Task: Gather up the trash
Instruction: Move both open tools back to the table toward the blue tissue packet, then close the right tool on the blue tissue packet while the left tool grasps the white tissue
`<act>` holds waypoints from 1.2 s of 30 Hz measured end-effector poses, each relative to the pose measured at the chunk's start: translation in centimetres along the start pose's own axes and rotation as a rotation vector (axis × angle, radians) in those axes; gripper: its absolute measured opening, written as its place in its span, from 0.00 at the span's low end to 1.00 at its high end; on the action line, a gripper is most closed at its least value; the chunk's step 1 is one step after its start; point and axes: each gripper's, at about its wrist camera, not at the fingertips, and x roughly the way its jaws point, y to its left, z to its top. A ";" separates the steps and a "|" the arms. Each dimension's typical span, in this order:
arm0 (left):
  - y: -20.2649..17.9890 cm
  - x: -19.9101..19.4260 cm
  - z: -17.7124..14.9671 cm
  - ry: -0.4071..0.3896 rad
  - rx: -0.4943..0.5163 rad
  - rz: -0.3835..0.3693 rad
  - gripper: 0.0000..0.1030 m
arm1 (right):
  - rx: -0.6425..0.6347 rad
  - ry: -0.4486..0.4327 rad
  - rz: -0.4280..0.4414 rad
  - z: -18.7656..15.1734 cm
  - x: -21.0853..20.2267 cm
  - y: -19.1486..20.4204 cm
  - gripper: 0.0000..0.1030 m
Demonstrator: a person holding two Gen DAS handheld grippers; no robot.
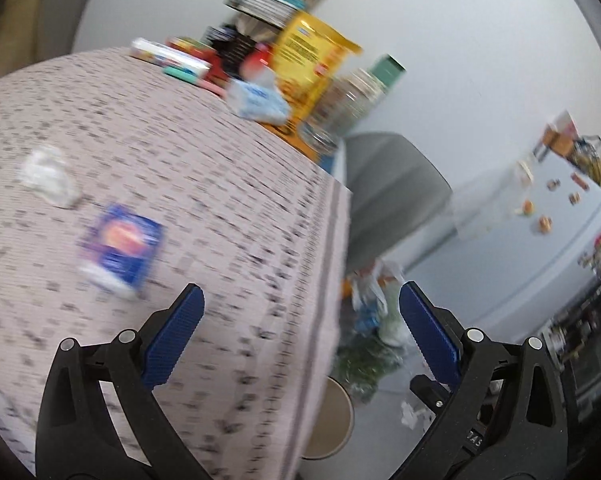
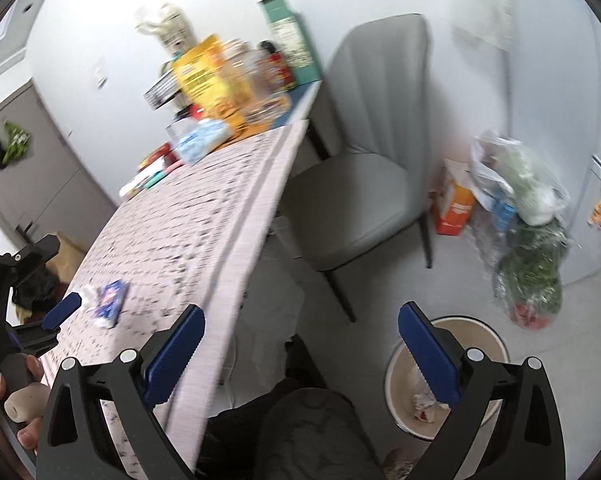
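On the patterned tablecloth (image 1: 220, 200) lie a blue snack wrapper (image 1: 120, 252) and a crumpled clear-white scrap (image 1: 46, 176), both blurred. My left gripper (image 1: 300, 292) hangs open over the table's right edge, with nothing between its blue pads. My right gripper (image 2: 300, 312) is open too, empty, above the floor beside the table. Below its right finger stands a cream round bin (image 2: 496, 340) with crumpled trash (image 2: 424, 404) inside. The wrapper (image 2: 110, 300) shows near the left gripper (image 2: 52, 280), which a hand (image 2: 4, 396) holds.
Boxes, jars and a yellow bag (image 1: 312, 60) crowd the table's far end. A grey chair (image 2: 360, 200) stands at the table, with plastic bags (image 2: 524, 240) and an orange carton (image 2: 456, 208) on the floor beyond. A paper scrap (image 1: 412, 414) lies on the floor. A knee (image 2: 300, 432) sits below.
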 end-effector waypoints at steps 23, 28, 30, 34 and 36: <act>18.2 -6.4 3.6 -0.106 -0.198 0.177 0.94 | -0.193 0.276 0.122 -2.4 11.7 21.2 0.80; 20.0 -5.7 4.3 -0.095 -0.197 0.193 0.94 | -0.246 0.275 0.091 -2.8 13.6 24.4 0.80; 20.6 -5.4 4.5 -0.089 -0.211 0.194 0.94 | -0.253 0.277 0.087 -2.9 14.3 25.3 0.80; 21.2 -5.0 5.2 -0.091 -0.225 0.200 0.94 | -0.291 0.282 0.064 -3.1 16.1 27.3 0.85; 21.2 -4.7 5.7 -0.089 -0.214 0.205 0.94 | -0.330 0.266 0.027 -3.2 16.7 28.2 0.84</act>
